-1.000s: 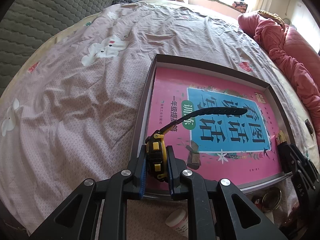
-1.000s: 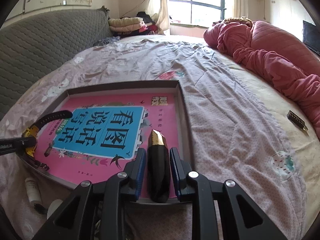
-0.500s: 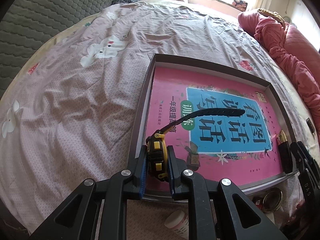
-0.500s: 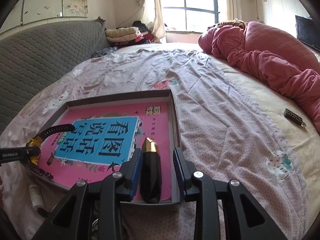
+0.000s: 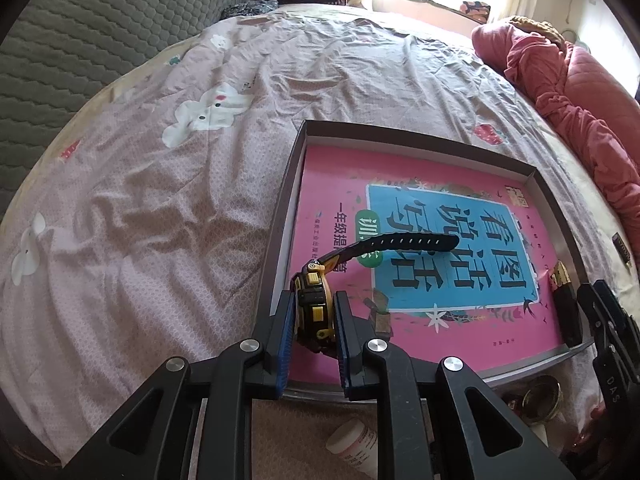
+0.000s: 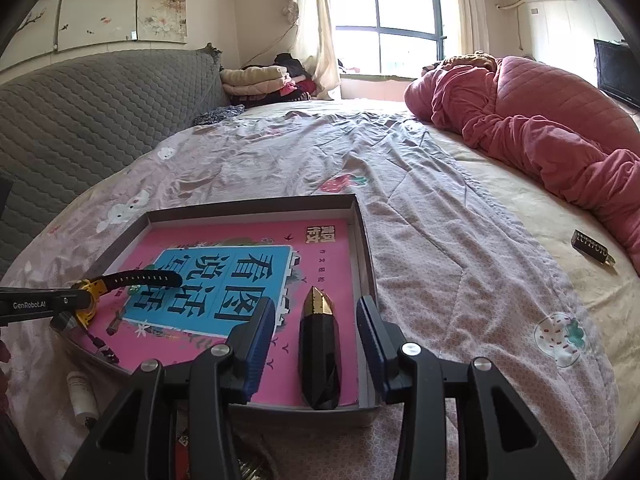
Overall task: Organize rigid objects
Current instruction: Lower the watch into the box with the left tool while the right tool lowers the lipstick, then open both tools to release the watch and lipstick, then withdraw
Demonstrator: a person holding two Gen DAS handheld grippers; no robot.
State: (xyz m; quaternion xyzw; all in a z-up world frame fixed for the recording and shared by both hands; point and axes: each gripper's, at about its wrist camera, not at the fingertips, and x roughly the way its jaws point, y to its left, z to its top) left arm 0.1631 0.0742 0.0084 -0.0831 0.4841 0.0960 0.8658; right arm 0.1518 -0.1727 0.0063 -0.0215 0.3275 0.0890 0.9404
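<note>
A shallow brown box (image 5: 424, 142) (image 6: 248, 203) lies on the bed with a pink book (image 5: 464, 332) (image 6: 324, 256) flat inside it. My left gripper (image 5: 313, 316) is shut on a black and yellow watch (image 5: 314, 308) (image 6: 90, 286) at the box's near left corner; the strap (image 5: 400, 242) arches over the book. A black, gold-tipped lipstick case (image 6: 318, 354) (image 5: 566, 306) lies on the book by the box's right wall. My right gripper (image 6: 316, 322) straddles it with jaws opening, pads clear of the case.
A small black and gold bar (image 6: 592, 249) lies on the sheet to the right. A crumpled red quilt (image 6: 540, 128) fills the far right. A white bottle (image 5: 354, 442) (image 6: 82, 394) and a round tin (image 5: 542, 396) lie below the box's near edge. A grey headboard (image 6: 80, 108) runs along the left.
My right gripper opened and let go of the lipstick case, which now lies on the book. The left gripper kept still with the watch.
</note>
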